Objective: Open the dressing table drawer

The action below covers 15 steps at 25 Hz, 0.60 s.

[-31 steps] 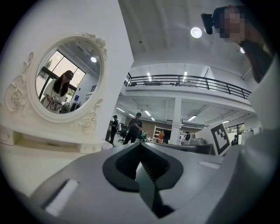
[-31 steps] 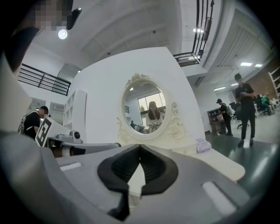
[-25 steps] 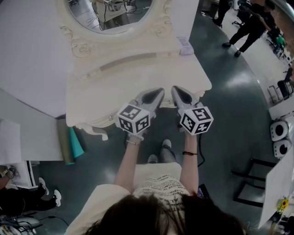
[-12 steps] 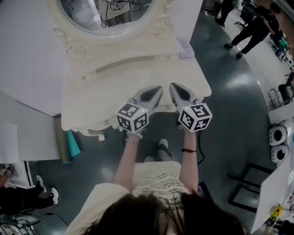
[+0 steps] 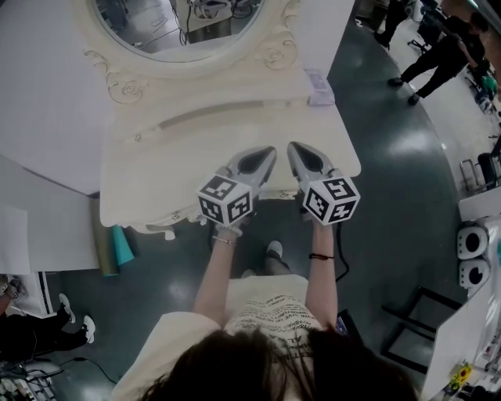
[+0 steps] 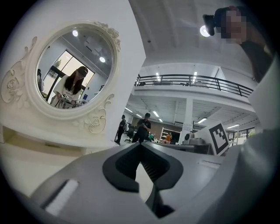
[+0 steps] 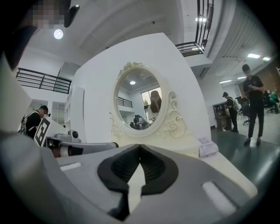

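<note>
A small lilac box [image 5: 318, 82] sits at the back right corner of the cream, scroll-carved dressing table [image 5: 196, 157], well apart from both grippers. Above the top rises an oval mirror in an ornate cream frame [image 5: 180, 23]. Nothing lies on the table top between the grippers and the mirror.

The left gripper [image 5: 268, 150] and the right gripper [image 5: 293, 147] hover side by side over the table's front edge, pointing at the mirror. Each has its jaws pressed together with nothing between them. The drawer lies under that front edge, hidden from above, so its state cannot be told.

A teal roll [image 5: 122, 241] and an olive roll [image 5: 106, 252] lean at the table's left end. A white wall panel [image 5: 39, 94] stands behind the table. The glossy dark grey floor [image 5: 376, 196] stretches to the right, where people in dark clothes [image 5: 438, 55] stand far off.
</note>
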Tool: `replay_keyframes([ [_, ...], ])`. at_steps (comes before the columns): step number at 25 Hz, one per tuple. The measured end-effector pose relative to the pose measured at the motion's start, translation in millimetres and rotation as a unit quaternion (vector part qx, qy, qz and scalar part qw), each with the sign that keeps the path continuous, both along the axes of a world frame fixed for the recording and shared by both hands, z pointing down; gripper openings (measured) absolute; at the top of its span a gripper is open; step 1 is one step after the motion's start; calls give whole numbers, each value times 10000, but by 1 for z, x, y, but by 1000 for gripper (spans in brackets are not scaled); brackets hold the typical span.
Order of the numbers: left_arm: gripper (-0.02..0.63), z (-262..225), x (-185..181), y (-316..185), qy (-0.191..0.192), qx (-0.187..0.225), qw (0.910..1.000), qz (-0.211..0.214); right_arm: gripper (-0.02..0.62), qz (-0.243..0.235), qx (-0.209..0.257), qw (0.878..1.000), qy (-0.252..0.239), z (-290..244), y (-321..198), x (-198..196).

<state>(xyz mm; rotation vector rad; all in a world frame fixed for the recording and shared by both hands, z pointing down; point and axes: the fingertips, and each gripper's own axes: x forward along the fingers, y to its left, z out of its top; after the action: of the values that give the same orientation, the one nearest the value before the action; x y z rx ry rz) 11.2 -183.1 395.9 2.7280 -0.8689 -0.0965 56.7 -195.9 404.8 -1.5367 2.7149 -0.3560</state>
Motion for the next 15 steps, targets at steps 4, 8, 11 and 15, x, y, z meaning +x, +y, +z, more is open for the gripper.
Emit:
replay_keyframes([
  [4,-2,5,9,-12,-7,-67,10000,-48,3,-87,-2,10000,0,2,-13,7],
  [8,0,11,19,-26,-86,-106,9998,-115,3,-167,-32,9999,-28,6,-28,18],
  [11,-1,13,26,-37,-101,-146,9996,-208,3,-249,-81,9997,-32,8,-40,26],
  [15,-2,16,33,-51,-109,-201,9991,-352,3,-366,-165,9992,-45,13,-56,36],
])
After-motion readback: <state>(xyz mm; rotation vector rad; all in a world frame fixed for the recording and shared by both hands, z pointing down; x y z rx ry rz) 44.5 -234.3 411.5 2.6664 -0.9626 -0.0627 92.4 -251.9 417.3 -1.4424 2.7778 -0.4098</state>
